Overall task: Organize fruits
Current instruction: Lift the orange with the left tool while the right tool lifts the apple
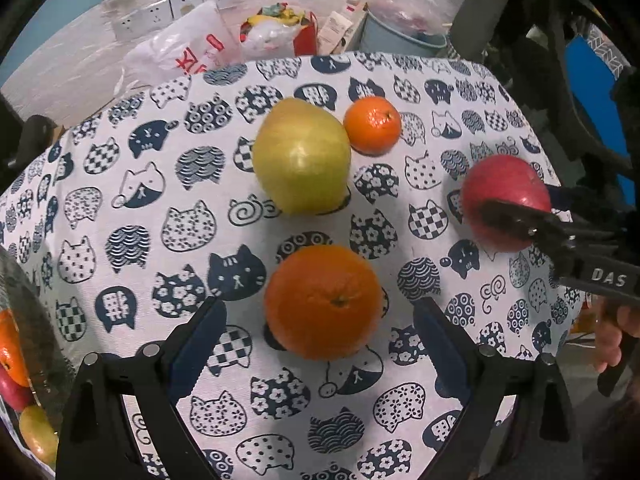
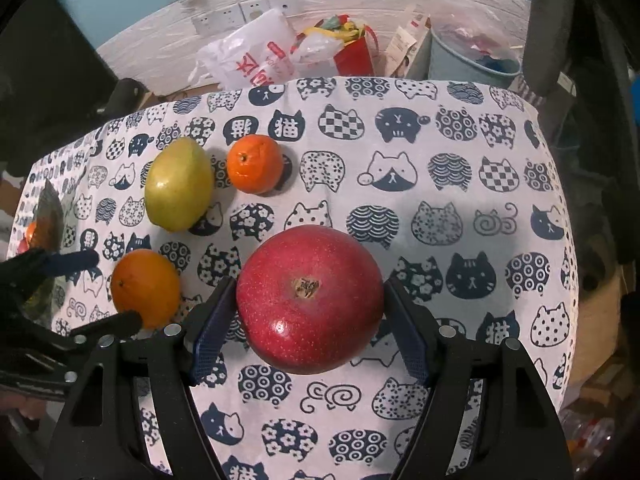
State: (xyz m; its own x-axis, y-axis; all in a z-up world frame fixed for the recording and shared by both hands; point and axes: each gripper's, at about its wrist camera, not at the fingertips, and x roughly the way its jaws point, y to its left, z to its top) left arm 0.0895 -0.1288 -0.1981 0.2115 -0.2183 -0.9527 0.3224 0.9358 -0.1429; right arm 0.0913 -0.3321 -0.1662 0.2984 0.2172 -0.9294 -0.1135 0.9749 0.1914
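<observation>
The right tongs [image 2: 310,312] grip the red apple [image 2: 310,298] at its 2 sides to carry it; the left tongs [image 1: 320,344] stand open around the orange [image 1: 323,302], not yet touching it.

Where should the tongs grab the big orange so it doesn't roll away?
Grip the big orange across its widest middle, one finger on each side. It is round and lies with its stem dimple turned sideways toward the camera, so the smooth flanks are free. The left tongs are open and straddle it from the near side, so coming straight in from there looks best, probably a little further forward before closing.
</observation>
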